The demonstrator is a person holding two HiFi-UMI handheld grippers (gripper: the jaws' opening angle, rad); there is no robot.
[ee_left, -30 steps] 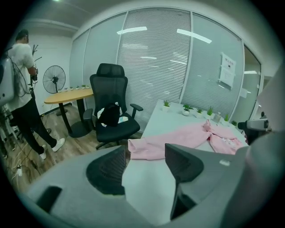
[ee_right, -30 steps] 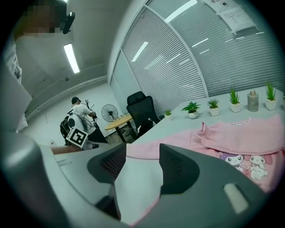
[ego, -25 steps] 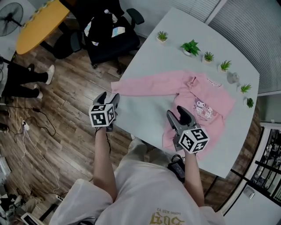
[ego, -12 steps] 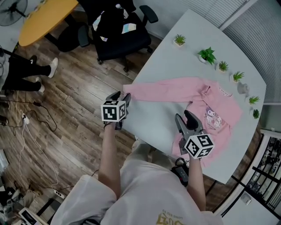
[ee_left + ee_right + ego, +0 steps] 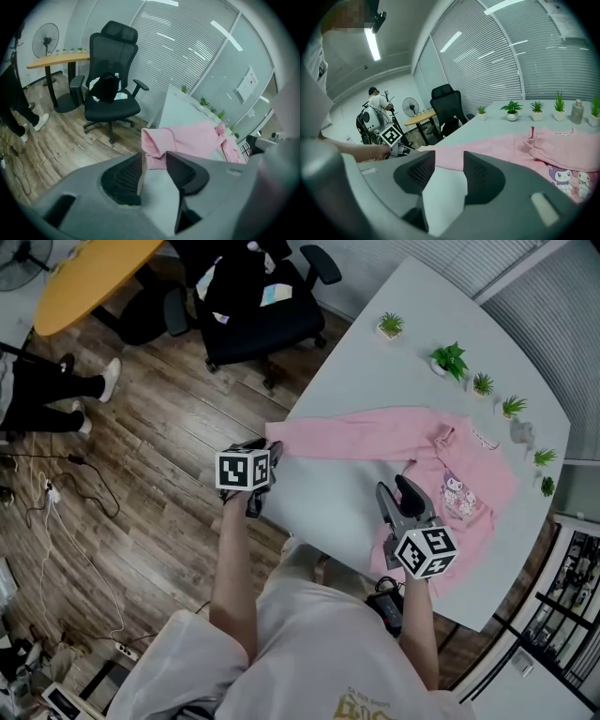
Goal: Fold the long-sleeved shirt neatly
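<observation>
Hovering at the white table's (image 5: 356,362) left edge, the left gripper (image 5: 265,450) has its jaws apart; they have just been closing, with the pink sleeve cuff (image 5: 154,144) at their tips, not clamped. The long-sleeved shirt (image 5: 450,465) lies flat on the table, its sleeve stretched left. The right gripper (image 5: 396,489) is just beside the shirt body, jaws apart and also just closing, with only bare tabletop between them. Potted plants (image 5: 450,359) line the far edge.

The shirt (image 5: 394,439) was soft pink cloth, matt and lightly creased. The table (image 5: 356,362) looked smooth, pale and matt. The floor (image 5: 122,484) was grained wood planking. The left gripper (image 5: 154,161) and right gripper (image 5: 449,161) were matt grey plastic with ribbed black pads (image 5: 124,176).
</observation>
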